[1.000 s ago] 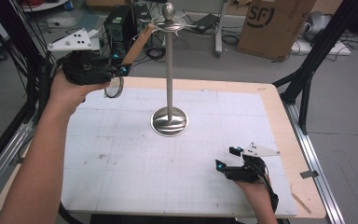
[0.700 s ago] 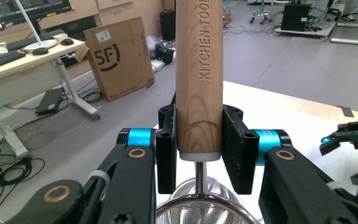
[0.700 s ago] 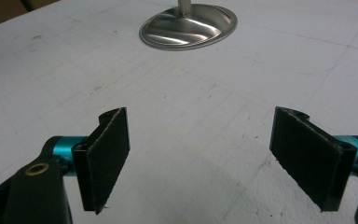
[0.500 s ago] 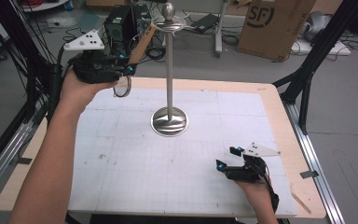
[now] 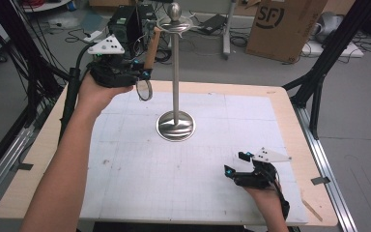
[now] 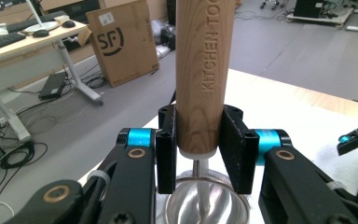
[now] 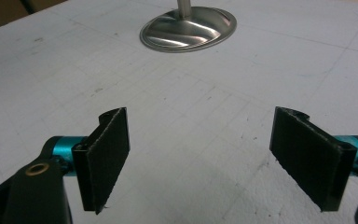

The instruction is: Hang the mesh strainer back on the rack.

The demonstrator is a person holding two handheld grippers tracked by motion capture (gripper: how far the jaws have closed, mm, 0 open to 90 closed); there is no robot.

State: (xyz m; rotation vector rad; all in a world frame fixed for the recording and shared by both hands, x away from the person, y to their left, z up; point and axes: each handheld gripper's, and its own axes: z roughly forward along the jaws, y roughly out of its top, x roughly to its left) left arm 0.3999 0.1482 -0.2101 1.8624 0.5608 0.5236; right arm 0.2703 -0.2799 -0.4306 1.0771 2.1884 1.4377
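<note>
A kitchen tool with a wooden handle (image 5: 150, 48) and a round metal end (image 5: 144, 90) hangs in the air at the back left of the table. My left gripper (image 5: 142, 75) is shut on the handle's lower part, which rises between the pads (image 6: 200, 84) with the metal bowl (image 6: 207, 205) just below. The handle's top tilts toward the rim of a tall metal stand (image 5: 175, 72) with a round base (image 5: 176, 126) and a ball on top. My right gripper (image 5: 235, 163) rests low over the white mat at the front right, open with nothing between its pads (image 7: 214, 158).
A white gridded mat (image 5: 125, 164) covers the wooden table (image 5: 299, 145). Behind the table are a cardboard box (image 5: 282, 26), a black case (image 5: 125, 21) and floor cables. Black frame struts (image 5: 319, 82) stand at the table's right and left edges.
My left gripper has carried the tool to the right, toward the stand, and a little lower. The right gripper has stayed in place.
</note>
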